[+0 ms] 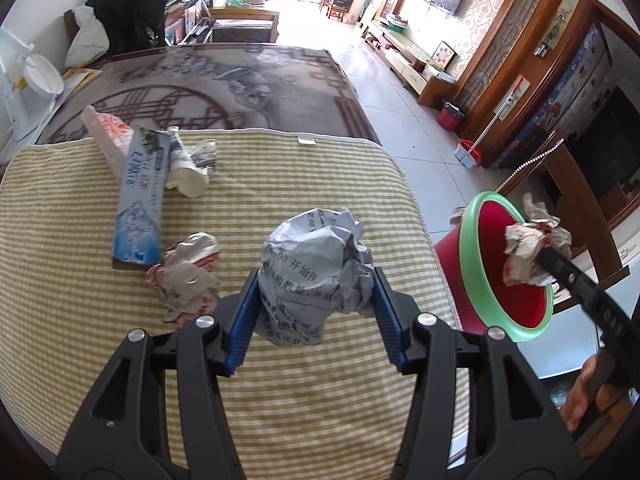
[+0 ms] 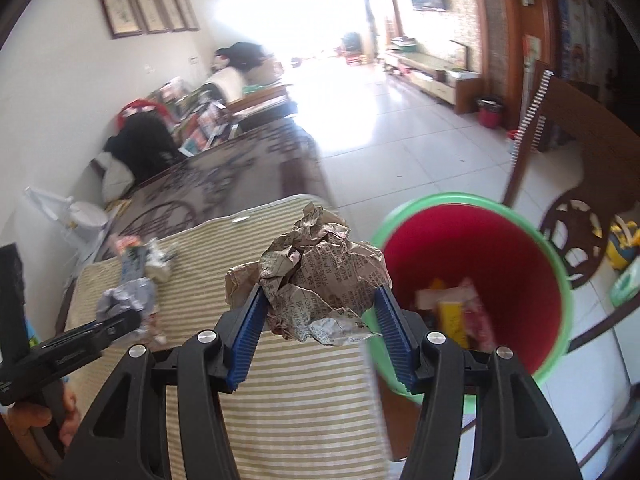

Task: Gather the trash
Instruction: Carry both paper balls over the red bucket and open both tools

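Both tongs are busy with carrying paper to the bin. The left tongs (image 1: 316, 304) are clenched on a grey paper ball (image 1: 316, 268) with printed text, and they hold it above the striped cloth (image 1: 80, 280), not yet over the bin. The right tongs (image 2: 320, 316) grasp a brownish newspaper ball (image 2: 320, 280); in the left view this ball hangs in front of the mouth of the red bin (image 1: 508, 272), while in the right view the bin (image 2: 472, 280) lies just to the right of the pads and a little ahead. Some rubbish is already at its bottom.

I judge that the step in hand is the transport, and the drop is next. The right tongs need to come fully over the green rim (image 2: 400, 216) and then let go, so the ball does not fall on the floor. The left tongs should follow to the right, past the edge of the cloth.

More trash waits on the cloth: a second crumpled paper (image 1: 184, 276) just left of the left tongs, and farther ahead on the left a long blue box (image 1: 138, 196), a pink box (image 1: 106, 136) and a white tube (image 1: 188, 180).

The cloth covers part of a table with a dark patterned top (image 1: 240, 84). Around it is a bright room with a pale tiled floor (image 1: 400, 120), a wooden chair (image 2: 580, 168) beyond the bin, and a small red bucket (image 1: 450, 114) by the far wall.
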